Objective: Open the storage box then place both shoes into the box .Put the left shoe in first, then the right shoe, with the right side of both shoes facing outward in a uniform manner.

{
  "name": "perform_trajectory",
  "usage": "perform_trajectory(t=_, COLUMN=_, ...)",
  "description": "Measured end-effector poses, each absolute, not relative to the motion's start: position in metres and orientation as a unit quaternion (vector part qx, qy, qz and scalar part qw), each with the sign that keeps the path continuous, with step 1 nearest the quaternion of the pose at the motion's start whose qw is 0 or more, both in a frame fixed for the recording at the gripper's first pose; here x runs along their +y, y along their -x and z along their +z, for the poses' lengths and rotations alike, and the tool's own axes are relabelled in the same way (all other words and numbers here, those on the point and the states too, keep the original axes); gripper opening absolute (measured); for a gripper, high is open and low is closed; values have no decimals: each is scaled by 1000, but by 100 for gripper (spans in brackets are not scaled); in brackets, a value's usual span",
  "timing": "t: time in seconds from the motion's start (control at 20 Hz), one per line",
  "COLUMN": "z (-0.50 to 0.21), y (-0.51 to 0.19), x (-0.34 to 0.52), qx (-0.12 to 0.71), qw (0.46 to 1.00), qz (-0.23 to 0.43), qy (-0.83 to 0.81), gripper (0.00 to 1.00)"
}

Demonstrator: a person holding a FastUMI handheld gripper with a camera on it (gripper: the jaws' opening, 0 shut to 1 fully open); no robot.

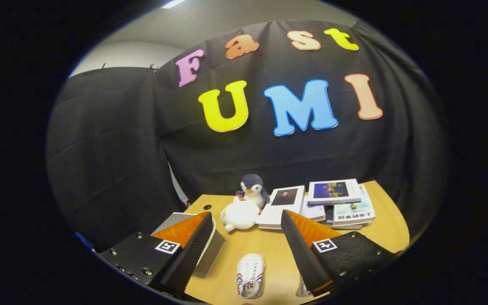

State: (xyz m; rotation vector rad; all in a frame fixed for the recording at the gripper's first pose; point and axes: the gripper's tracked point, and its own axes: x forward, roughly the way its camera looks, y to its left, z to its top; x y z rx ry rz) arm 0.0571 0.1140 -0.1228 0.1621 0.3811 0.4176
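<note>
The gripper (244, 237), fingers spread and grasping nothing, hangs above a white shoe (250, 275) lying between them near the desk's (379, 237) front edge

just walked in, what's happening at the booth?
A handheld gripper hovers over the wooden table, jaws open, holding nothing. A small white shoe lies between the jaws; a second shoe peeks from under the right one. The storage box sits behind the left jaw. A toy penguin, white plush and books lie beyond.
</note>
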Motion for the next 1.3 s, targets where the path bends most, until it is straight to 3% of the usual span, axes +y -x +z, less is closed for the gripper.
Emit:
perform_trajectory(t=0.7, z=-237, y=-64, x=225, qx=325, qw=870, qz=338, qy=-150, gripper=99)
perform_trajectory(t=1.3, z=-312, y=-70, x=302, qx=433, qw=753, qz=360, qy=-340, gripper=96)
